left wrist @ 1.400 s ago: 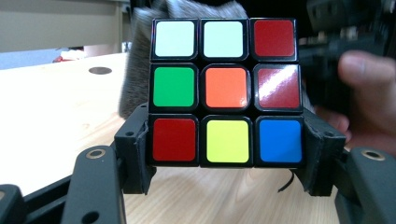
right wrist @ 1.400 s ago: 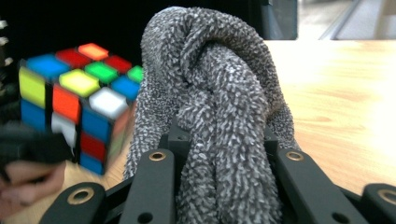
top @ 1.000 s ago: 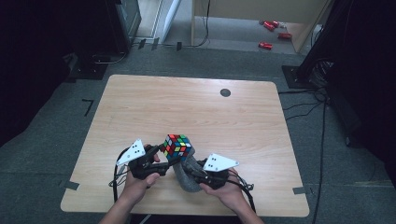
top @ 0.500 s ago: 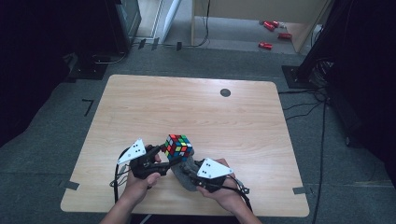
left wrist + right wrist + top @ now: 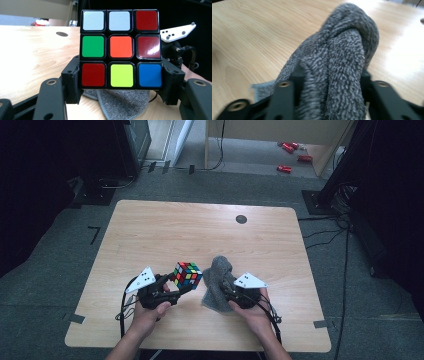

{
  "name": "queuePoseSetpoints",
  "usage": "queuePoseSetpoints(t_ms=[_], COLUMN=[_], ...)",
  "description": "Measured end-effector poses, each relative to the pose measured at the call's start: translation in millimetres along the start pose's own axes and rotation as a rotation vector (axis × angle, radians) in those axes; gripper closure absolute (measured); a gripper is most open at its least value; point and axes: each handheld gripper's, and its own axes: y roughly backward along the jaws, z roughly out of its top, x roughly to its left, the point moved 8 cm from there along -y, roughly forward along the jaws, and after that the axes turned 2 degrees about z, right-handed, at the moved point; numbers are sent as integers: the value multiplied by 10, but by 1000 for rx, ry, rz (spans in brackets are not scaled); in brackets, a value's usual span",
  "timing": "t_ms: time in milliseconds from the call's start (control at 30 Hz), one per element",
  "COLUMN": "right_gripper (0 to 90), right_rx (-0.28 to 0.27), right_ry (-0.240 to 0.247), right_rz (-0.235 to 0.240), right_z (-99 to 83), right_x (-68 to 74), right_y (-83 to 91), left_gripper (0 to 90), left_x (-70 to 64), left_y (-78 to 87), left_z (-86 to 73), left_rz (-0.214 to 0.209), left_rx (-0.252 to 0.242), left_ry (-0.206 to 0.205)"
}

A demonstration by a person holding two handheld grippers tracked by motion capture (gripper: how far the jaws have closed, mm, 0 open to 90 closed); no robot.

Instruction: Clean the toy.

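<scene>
Two hand-held grippers at work near the front edge of a wooden table. The left gripper is clenched on a scrambled puzzle cube, its two black jaws pressing the cube's opposite sides along the bottom layer; in the left gripper view the cube stands upright and square to the camera, showing two white and one red sticker on top, green, orange and red across the middle, and red, yellow and blue below. The cube sits left of the table's centre line, toward the front edge. The right gripper grasps a bunched grey cloth, which rises in a rounded fold between its jaws in the right gripper view, with a loose corner lying on the wood. Cube and cloth are just beside each other; whether they touch cannot be told. A dark round mark lies near the table's far edge.
</scene>
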Motion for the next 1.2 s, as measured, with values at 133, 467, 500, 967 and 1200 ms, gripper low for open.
queuePoseSetpoints(t_ms=[133, 467, 500, 967, 1200], right_gripper=[287, 183, 177, 147, 236], right_rx=[-46, -247, -251, -283, -308], right_ry=[-1, 222, 240, 444, 525], right_rz=[-59, 74, 82, 64, 37], right_z=[88, 412, 409, 323, 324], right_x=[-92, 368, 428, 767, 799], right_y=[84, 247, 229, 45, 45], left_gripper=[349, 349, 349, 349, 349], left_x=[85, 129, 122, -131, -222], left_y=[-30, -22, -24, -154, -196], left_z=[-48, -29, -25, -126, -171], left_rz=[61, 80, 78, -60, -120], left_rx=[47, 96, 103, 236, 280], left_ry=[25, 66, 72, 138, 109])
